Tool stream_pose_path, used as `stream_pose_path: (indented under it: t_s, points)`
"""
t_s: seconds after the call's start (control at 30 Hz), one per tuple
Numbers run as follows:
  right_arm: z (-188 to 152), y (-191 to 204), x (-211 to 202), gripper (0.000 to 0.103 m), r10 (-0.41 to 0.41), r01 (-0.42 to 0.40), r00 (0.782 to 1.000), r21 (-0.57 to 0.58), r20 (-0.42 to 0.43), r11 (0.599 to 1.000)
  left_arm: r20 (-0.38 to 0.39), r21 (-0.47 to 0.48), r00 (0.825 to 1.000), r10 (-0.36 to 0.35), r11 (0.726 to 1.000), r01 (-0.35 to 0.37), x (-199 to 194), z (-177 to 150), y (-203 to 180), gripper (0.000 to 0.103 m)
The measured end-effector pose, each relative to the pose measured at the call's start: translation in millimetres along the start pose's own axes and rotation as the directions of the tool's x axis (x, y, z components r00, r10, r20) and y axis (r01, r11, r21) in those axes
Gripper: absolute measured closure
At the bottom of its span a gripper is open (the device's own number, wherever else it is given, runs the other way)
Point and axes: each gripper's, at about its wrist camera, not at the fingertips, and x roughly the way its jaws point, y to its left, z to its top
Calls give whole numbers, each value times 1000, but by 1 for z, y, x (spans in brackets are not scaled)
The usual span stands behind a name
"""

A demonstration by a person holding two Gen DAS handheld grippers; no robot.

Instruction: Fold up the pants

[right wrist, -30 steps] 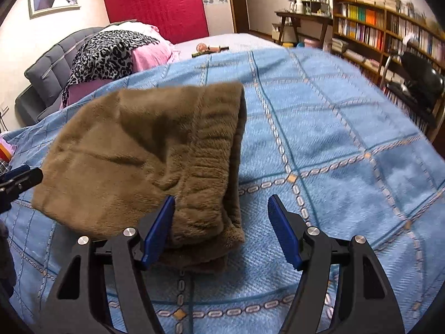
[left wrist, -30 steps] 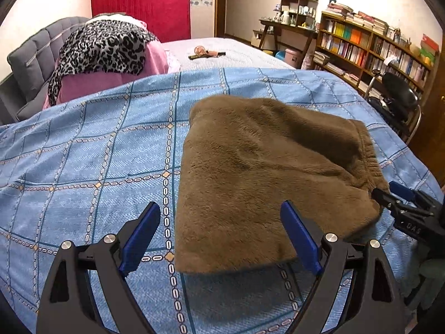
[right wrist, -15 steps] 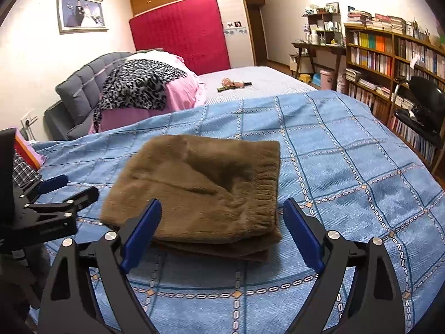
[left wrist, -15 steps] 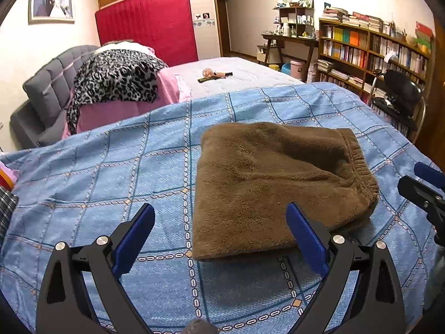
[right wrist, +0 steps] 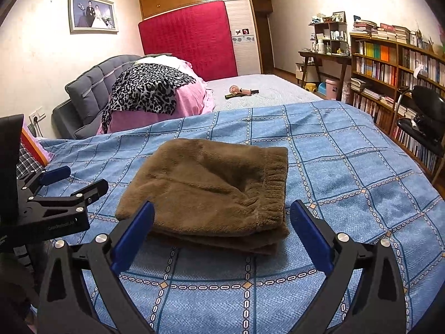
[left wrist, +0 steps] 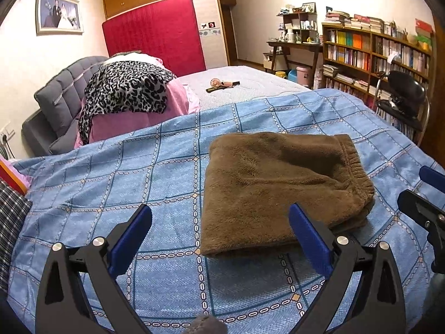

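Your pants (right wrist: pixel 211 189) lie folded in a neat stack near the front edge of the blanket (right wrist: pixel 347 167). Your left gripper (left wrist: pixel 219 236) and right gripper (right wrist: pixel 221 233) hover spread wide, holding nothing. Folding looks finished; simply draw away.
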Motion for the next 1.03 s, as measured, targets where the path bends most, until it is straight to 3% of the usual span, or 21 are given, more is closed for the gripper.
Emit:
stream_pose_path:
  t_s: [0.3,0.57,1.03]
  points:
    - [-2,3,0,4,-3,3,1000,-5,-3,1000,15,46,1000,16,999,-17,-7,-1,-9,5]
    - [-7,3,0,4,-9,9,1000,-11,-11,1000,9,37,1000,-16,999,16,-7,-2,-10,5]
    - [-9,0,10,4,-18,18,999,-9,-43,1000,-30,7,999,-12,1000,12,2,-7,-4,5]
